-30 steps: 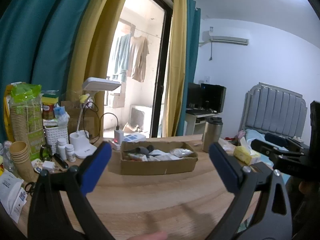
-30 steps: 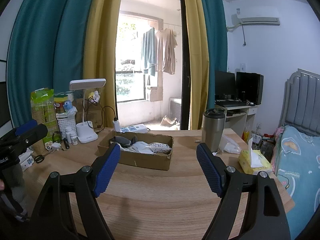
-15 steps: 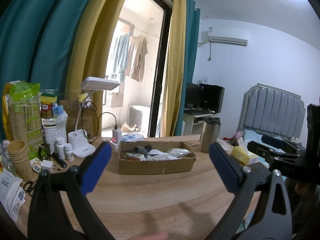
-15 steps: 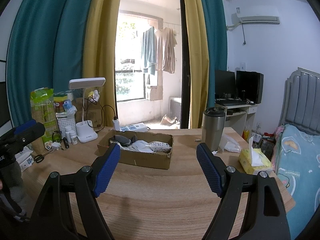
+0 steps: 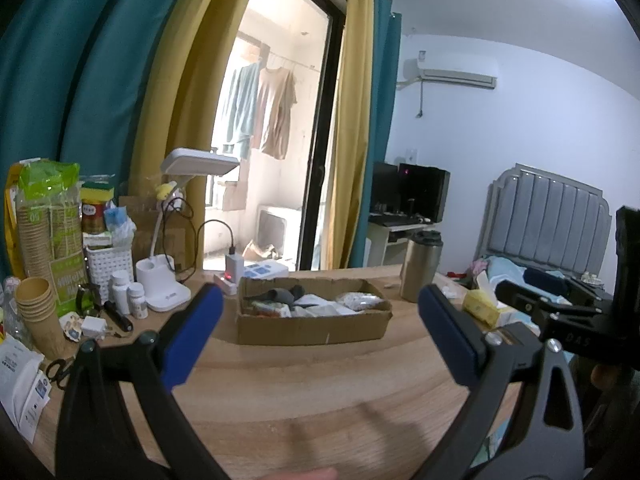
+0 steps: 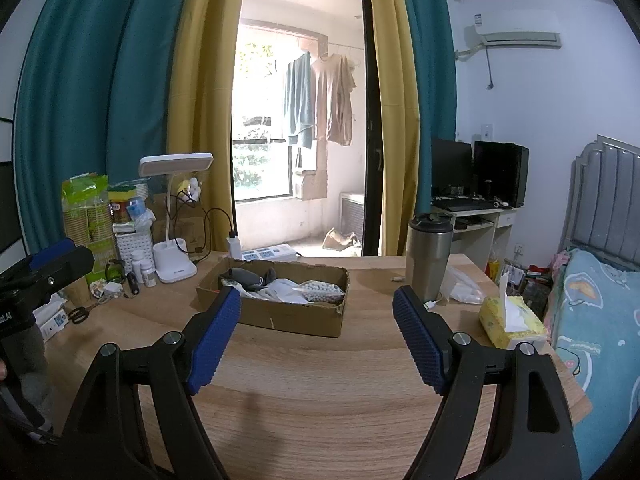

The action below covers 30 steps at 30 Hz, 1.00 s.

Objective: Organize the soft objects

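Blue bedspread (image 6: pixel 596 320) in right view only; left lacks.

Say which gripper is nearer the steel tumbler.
Right. The steel tumbler stands just beyond the right gripper, by its right-hand finger. The left gripper sits further to the left, fronting the cardboard box. Both jaws open, empty.

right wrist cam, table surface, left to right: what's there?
Paper cup sleeve → white basket → desk lamp → cardboard box → steel tumbler → tissue pack.
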Each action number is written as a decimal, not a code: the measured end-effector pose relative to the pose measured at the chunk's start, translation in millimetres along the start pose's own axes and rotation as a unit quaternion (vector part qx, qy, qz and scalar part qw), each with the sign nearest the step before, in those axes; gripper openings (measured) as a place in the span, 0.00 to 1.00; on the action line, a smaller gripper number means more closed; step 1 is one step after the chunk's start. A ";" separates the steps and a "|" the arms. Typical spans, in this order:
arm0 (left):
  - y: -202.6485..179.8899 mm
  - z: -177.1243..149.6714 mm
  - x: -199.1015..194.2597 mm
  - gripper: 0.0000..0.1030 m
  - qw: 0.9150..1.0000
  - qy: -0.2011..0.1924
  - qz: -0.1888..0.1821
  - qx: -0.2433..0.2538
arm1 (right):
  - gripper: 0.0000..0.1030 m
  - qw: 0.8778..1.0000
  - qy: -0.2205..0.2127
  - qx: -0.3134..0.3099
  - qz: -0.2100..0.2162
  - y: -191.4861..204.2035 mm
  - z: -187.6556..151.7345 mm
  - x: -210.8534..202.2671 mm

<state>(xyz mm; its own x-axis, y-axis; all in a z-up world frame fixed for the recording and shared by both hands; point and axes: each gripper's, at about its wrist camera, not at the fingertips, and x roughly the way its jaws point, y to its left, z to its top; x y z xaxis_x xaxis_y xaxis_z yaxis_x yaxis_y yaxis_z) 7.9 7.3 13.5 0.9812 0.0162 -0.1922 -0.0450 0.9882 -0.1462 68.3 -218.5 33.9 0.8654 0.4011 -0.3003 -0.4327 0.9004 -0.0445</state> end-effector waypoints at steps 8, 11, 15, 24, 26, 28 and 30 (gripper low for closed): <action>-0.5 -4.0 1.4 0.96 1.000 0.008 -0.002 0.004 | 0.79 1.000 0.001 -0.001 0.005 4.4 -3.9 1.4; -1.1 -4.3 1.8 0.96 1.000 0.008 -0.002 0.005 | 0.79 1.000 0.002 -0.001 0.005 5.7 -5.5 1.8; -1.6 -4.2 2.3 0.96 1.000 0.010 -0.002 0.004 | 0.79 1.000 0.002 -0.001 0.004 5.6 -4.2 2.3; -2.7 -5.0 3.0 0.96 1.000 0.012 -0.002 0.005 | 0.79 1.000 0.004 -0.002 0.006 5.6 -4.9 2.5; -2.7 -5.0 3.0 0.96 1.000 0.012 -0.002 0.005 | 0.79 1.000 0.005 -0.003 0.007 6.2 -6.2 2.1; -2.7 -4.4 3.5 0.96 1.000 0.012 -0.002 0.005 | 0.79 1.000 0.005 -0.002 0.007 6.4 -6.0 2.3; -2.7 -4.4 3.7 0.96 1.000 0.012 -0.002 0.005 | 0.79 1.000 0.005 -0.002 0.007 6.9 -7.6 2.0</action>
<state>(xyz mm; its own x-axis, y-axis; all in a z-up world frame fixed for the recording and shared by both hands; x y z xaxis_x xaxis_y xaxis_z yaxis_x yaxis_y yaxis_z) 10.9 4.0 9.0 0.9766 0.0083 -0.2150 -0.0386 0.9898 -0.1369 65.2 -212.8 25.7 0.8568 0.4117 -0.3104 -0.4454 0.8943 -0.0432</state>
